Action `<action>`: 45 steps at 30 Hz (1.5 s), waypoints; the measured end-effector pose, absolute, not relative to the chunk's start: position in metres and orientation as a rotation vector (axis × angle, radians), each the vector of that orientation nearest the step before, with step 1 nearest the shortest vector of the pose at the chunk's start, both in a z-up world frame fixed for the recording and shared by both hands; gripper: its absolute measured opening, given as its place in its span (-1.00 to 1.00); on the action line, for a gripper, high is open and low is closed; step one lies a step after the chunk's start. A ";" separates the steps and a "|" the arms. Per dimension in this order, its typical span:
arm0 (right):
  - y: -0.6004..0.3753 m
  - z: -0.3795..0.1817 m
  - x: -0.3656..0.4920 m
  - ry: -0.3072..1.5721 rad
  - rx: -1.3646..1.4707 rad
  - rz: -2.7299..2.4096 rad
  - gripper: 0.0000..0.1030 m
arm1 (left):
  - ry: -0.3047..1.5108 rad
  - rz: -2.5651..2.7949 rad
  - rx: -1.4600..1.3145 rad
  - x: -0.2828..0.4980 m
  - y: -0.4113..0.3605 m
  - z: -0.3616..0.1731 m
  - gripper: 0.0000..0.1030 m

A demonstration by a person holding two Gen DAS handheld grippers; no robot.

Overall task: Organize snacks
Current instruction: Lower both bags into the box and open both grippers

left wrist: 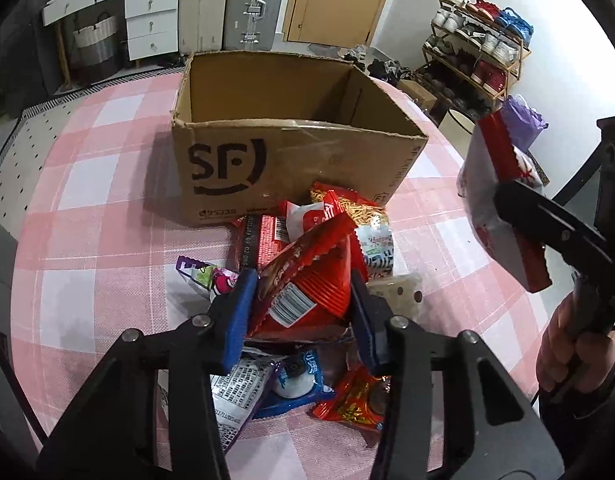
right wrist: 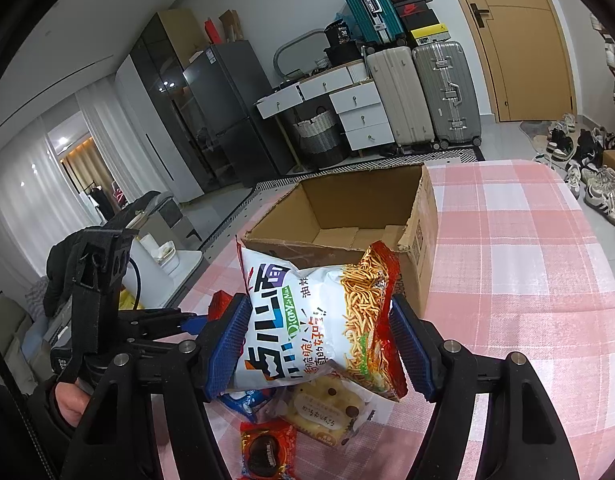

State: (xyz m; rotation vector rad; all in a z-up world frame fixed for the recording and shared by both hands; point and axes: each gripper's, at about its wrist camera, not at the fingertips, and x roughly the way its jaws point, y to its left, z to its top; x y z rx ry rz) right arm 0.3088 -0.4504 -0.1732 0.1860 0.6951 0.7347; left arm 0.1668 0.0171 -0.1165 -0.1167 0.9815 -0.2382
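Note:
An open cardboard box (left wrist: pixel 283 148) printed "SF" stands on the pink checked tablecloth; it also shows in the right wrist view (right wrist: pixel 417 236), seemingly empty. My left gripper (left wrist: pixel 301 300) is shut on a red snack packet (left wrist: pixel 307 280) over a pile of snack packets (left wrist: pixel 347 216) in front of the box. My right gripper (right wrist: pixel 321 344) is shut on a white noodle snack bag (right wrist: pixel 315 316), lifted above the table near the box's front. That bag shows at the right in the left wrist view (left wrist: pixel 499 200).
A biscuit packet (right wrist: pixel 327 412), a red cookie packet (right wrist: pixel 267 450) and a blue packet (left wrist: pixel 295 384) lie near the table's front. The pink tablecloth (right wrist: pixel 527 280) spreads right of the box. Suitcases, drawers and a shoe rack (left wrist: pixel 479 52) stand beyond.

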 end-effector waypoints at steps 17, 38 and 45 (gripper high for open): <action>-0.447 -0.162 0.306 0.663 0.167 0.756 0.38 | 0.902 -0.250 -0.171 0.157 0.031 -0.074 -0.22; -0.423 -0.092 0.335 0.599 0.128 0.763 0.38 | 0.767 -0.179 -0.096 0.196 0.026 0.028 -0.22; -0.409 -0.078 0.359 0.600 0.115 0.752 0.38 | 0.776 -0.192 -0.122 0.229 0.037 0.044 -0.21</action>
